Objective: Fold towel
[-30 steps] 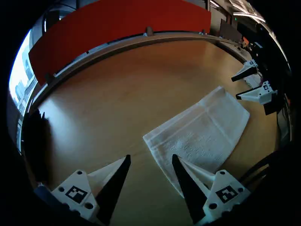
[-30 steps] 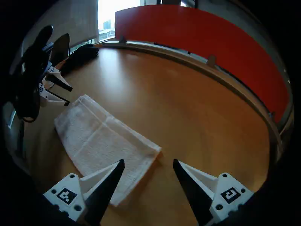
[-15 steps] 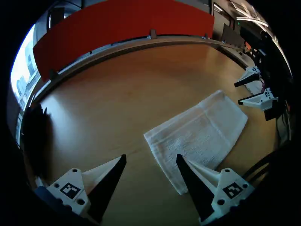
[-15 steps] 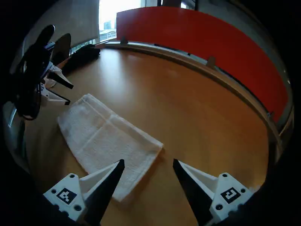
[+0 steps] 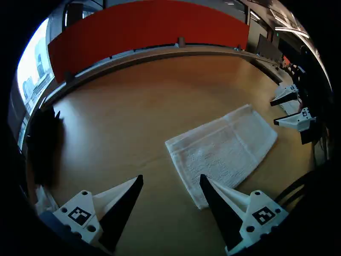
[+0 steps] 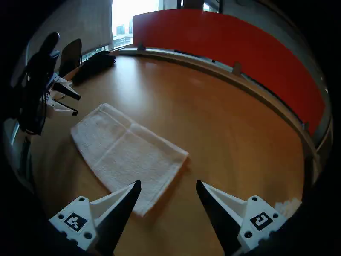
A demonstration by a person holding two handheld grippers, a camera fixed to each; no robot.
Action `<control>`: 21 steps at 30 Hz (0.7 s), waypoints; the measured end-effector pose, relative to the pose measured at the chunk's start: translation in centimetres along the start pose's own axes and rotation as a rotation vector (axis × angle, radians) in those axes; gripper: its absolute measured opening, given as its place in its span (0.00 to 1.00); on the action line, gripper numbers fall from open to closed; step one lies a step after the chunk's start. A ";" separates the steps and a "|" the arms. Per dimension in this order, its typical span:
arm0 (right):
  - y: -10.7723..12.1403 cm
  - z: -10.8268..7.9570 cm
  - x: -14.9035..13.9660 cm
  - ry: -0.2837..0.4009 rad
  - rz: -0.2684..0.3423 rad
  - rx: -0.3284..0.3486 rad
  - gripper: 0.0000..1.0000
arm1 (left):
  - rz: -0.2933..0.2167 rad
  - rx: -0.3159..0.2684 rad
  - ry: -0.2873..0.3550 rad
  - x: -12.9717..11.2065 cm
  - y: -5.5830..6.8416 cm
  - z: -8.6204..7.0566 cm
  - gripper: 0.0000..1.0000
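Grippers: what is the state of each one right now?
Left gripper: open, holding nothing.
Right gripper: open, holding nothing; towel lies free.

You had one white folded terry towel (image 5: pixel 221 147), one brown wooden table (image 5: pixel 128 111), one long red divider panel (image 5: pixel 145 30), one black bundle (image 6: pixel 96 62), and two white two-finger grippers: left gripper (image 5: pixel 170 177), right gripper (image 6: pixel 167 182)

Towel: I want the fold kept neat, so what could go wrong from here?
The left tongs and right tongs hang open, each with a tip by a corner of the towel; a dip or sideways sweep might snag it and undo the fold. The table looks smooth, so a nudge could slide the towel.
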State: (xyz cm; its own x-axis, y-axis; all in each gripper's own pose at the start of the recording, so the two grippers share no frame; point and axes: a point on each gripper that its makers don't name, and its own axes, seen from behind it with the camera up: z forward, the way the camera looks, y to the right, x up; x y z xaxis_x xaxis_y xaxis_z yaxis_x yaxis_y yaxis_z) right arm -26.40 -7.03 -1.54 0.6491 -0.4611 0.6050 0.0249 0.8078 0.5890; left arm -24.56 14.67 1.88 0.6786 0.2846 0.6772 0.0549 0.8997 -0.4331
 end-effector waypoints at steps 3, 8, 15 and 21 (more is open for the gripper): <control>-0.2 -0.3 -0.2 0.003 0.002 0.001 1.00 | -0.014 0.008 0.004 -0.4 0.0 -0.4 0.99; -0.5 -0.7 -0.3 0.008 0.000 0.005 1.00 | -0.031 0.022 0.010 -0.9 -0.1 -1.0 0.99; -0.9 -0.8 -0.6 0.010 -0.013 0.012 1.00 | -0.065 0.050 0.027 -1.8 -0.2 -1.9 0.99; -1.2 -0.7 -0.9 0.011 -0.021 0.026 1.00 | -0.106 0.066 0.040 -2.7 -0.3 -2.8 0.99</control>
State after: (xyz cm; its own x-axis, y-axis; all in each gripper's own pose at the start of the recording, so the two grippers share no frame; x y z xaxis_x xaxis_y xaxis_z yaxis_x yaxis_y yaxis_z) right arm -26.44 -7.35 -3.19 0.6566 -0.4740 0.5867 0.0189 0.7879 0.6155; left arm -24.38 12.72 -1.49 0.7004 0.1744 0.6922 0.0808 0.9441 -0.3196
